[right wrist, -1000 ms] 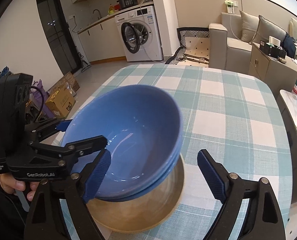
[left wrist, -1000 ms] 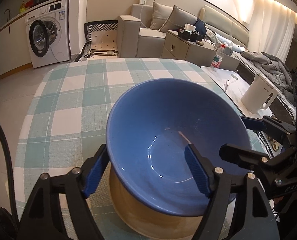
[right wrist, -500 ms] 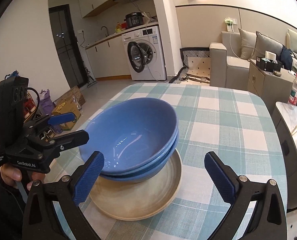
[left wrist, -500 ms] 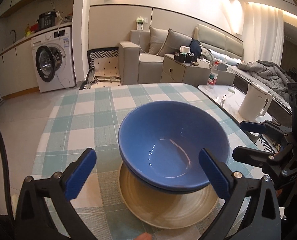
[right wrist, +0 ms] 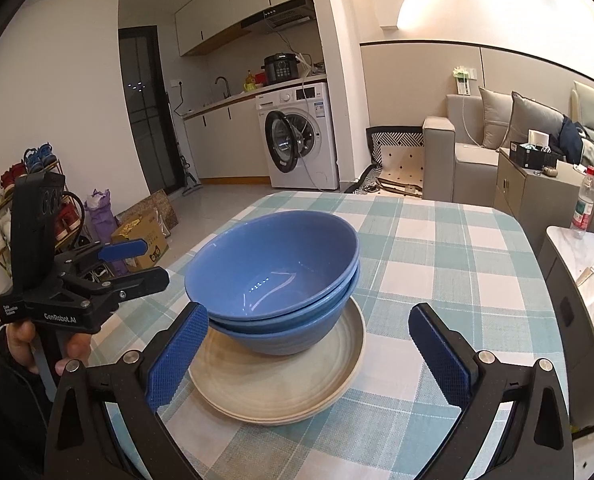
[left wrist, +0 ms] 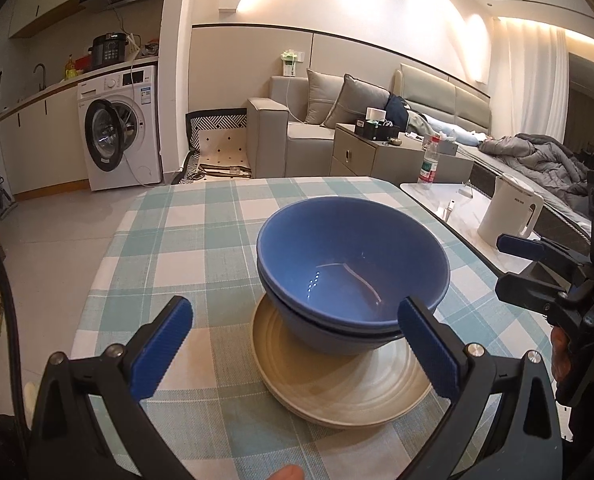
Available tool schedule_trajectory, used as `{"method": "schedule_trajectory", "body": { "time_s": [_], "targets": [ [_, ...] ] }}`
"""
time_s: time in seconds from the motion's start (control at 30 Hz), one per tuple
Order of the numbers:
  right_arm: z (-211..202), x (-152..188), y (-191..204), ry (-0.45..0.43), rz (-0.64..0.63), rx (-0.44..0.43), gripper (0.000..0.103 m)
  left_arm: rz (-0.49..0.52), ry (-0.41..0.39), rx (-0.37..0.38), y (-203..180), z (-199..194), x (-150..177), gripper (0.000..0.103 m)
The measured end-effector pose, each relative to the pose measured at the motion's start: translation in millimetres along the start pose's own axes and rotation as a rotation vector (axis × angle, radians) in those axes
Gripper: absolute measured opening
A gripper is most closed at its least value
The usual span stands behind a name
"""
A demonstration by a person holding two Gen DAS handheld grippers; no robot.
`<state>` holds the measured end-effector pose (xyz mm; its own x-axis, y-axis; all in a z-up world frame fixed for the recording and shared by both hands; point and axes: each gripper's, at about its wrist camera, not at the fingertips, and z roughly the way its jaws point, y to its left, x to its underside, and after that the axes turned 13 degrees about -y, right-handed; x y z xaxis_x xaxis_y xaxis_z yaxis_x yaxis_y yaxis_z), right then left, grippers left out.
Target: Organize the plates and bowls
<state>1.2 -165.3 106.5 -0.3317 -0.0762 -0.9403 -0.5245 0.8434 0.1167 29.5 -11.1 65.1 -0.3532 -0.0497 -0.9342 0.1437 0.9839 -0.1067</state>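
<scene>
Two blue bowls (left wrist: 353, 256) (right wrist: 273, 256) sit nested, one inside the other, on a small stack of beige plates (left wrist: 337, 396) (right wrist: 273, 392). The stack stands on a table with a teal-and-white checked cloth (left wrist: 177, 240) (right wrist: 457, 280). My left gripper (left wrist: 293, 308) (right wrist: 145, 264) hangs wide open just short of the stack, on its left side, touching nothing. On the other side my right gripper (right wrist: 307, 312) (left wrist: 513, 268) is also wide open, with nothing between its blue pads. A hand holds each gripper.
A white kettle (left wrist: 511, 212) and a water bottle (left wrist: 428, 164) (right wrist: 583, 204) stand on a white side table (left wrist: 457, 208) right of the dining table. Beyond the table are a washing machine (left wrist: 119, 136), a sofa (left wrist: 297, 128), and boxes on the floor (right wrist: 141, 236).
The left gripper's jaws let go of the top bowl's rim and spread wide. Both grippers drew back and rose. The top bowl, tilted before, now rests level in the lower one.
</scene>
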Motion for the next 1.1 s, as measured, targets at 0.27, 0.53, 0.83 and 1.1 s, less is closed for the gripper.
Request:
{"method": "schedule_trajectory", "body": {
  "time_s": [0.27,0.53,0.83,1.1],
  "targets": [
    [-12,16,-1,-0.044,-0.014,-0.028,0.102,0.019,-0.078,0.011,2,-15,9,0.103],
    [-18,28,2,-0.079,-0.051,-0.025,0.102,0.019,-0.145,0.006,11,-25,21,0.103],
    [-19,45,-1,-0.095,-0.077,-0.042,0.102,0.010,-0.150,-0.023,19,-19,40,0.103],
    [-16,49,-11,-0.121,-0.038,-0.040,0.102,0.003,-0.160,-0.006,22,-17,54,0.103]
  ]
}}
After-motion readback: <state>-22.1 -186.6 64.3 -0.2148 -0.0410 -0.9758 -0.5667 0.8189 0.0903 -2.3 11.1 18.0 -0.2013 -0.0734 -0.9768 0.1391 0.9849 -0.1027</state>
